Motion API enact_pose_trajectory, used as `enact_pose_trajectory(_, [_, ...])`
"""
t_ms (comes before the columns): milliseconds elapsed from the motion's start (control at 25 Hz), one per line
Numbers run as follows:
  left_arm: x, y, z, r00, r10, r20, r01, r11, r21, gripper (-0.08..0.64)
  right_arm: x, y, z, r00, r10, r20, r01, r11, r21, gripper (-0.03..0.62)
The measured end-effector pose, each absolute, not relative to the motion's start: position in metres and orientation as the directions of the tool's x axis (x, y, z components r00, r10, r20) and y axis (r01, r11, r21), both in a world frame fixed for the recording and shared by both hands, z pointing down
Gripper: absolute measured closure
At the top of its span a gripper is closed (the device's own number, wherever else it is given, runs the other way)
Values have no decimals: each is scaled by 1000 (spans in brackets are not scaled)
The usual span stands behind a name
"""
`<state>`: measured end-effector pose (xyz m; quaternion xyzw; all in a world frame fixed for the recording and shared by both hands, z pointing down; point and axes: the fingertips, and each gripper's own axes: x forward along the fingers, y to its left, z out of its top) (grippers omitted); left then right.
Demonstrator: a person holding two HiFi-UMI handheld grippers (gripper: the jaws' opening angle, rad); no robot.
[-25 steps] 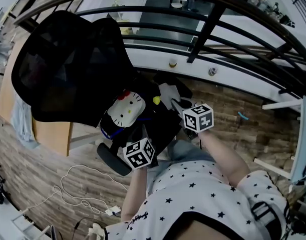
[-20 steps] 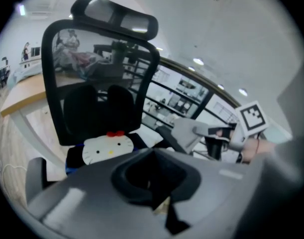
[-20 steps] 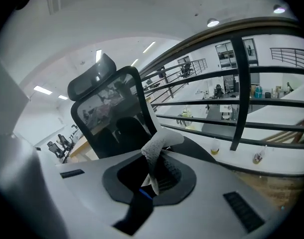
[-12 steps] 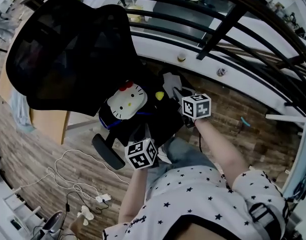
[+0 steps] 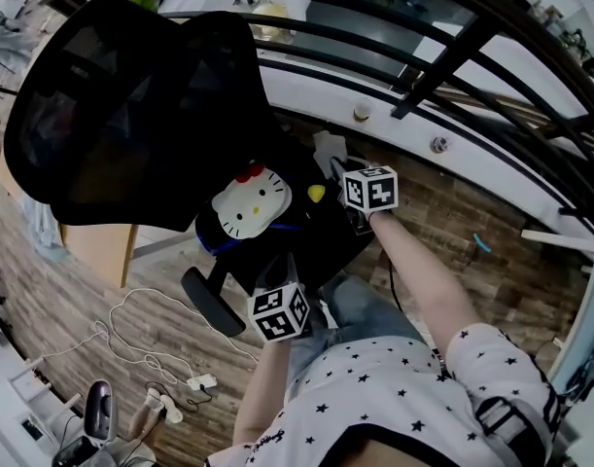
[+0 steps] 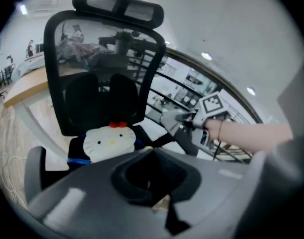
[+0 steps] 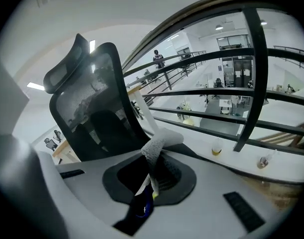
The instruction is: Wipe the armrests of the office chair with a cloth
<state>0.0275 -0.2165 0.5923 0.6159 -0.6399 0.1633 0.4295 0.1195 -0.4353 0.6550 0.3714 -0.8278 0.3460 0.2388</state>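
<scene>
A black mesh office chair (image 5: pixel 131 115) carries a white cat-face cushion (image 5: pixel 250 207) on its seat. My right gripper (image 5: pixel 340 171) is shut on a grey cloth (image 5: pixel 326 149), which lies at the chair's right armrest by the railing. In the right gripper view the cloth (image 7: pixel 159 143) sticks up from between the jaws of that gripper (image 7: pixel 152 176). The left gripper view shows the cloth (image 6: pixel 170 118) over the dark armrest (image 6: pixel 187 142). My left gripper (image 5: pixel 277 270) hovers at the seat's front edge, near the left armrest (image 5: pixel 211 302); its jaws (image 6: pixel 152 176) look shut with nothing held.
A curved railing with dark bars (image 5: pixel 442 47) runs just beyond the chair. A white cable and power strip (image 5: pixel 170 377) lie on the wooden floor at the lower left. A wooden desk (image 5: pixel 92 246) stands behind the chair's back.
My right gripper has slid the cloth farther along the right armrest, away from me. The left gripper has drawn back slightly. My head view has shifted a little.
</scene>
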Motion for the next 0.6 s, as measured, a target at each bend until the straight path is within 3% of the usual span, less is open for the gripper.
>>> enact_pose_trajectory(600, [26, -225, 609, 127, -608, 784, -926, 210, 314, 554, 118, -470, 704, -521, -409, 749, -824, 471, -316, 563])
